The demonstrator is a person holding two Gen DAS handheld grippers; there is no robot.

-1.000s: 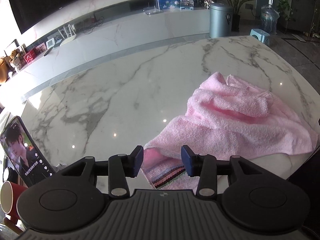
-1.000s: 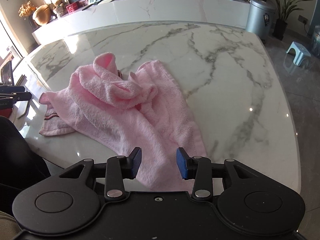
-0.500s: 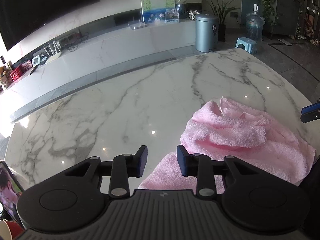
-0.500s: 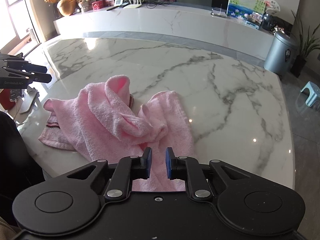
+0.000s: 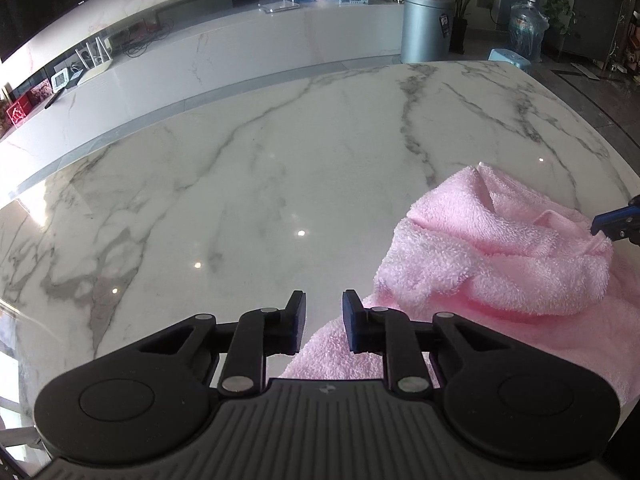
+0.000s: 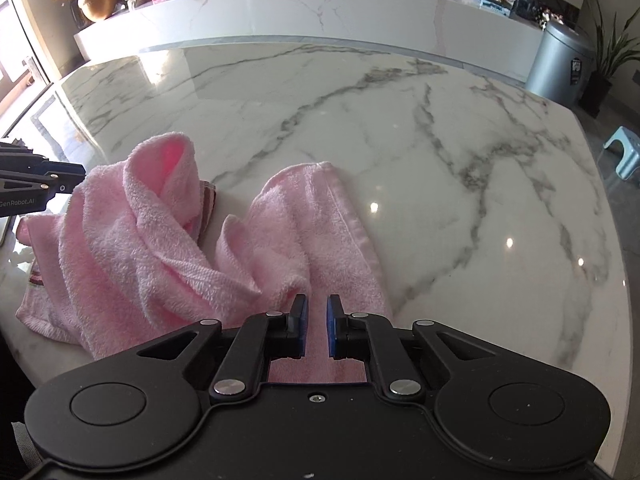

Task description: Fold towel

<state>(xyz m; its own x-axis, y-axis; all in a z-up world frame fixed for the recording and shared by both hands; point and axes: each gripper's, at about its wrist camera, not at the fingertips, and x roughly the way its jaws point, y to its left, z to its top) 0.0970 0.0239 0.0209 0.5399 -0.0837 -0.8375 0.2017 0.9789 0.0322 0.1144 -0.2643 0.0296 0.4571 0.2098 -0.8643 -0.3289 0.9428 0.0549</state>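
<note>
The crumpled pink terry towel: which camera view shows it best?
The right wrist view shows the crumpled pink terry towel best: nearly all of it lies in view, folds, hem and striped end included. The left wrist view shows only part of it, cut by the picture's right edge.

We could not see the near edge of the pink towel [image 6: 120, 256] in either wrist view; the black bodies of the tongs covered it. Whether the right tongs [image 6: 316, 312] actually pinched cloth stayed hidden from us. The right frame edge cut off the towel [image 5: 500, 256] in the left view, and only a blue tip of the right tongs [image 5: 612, 222] showed there.
</note>
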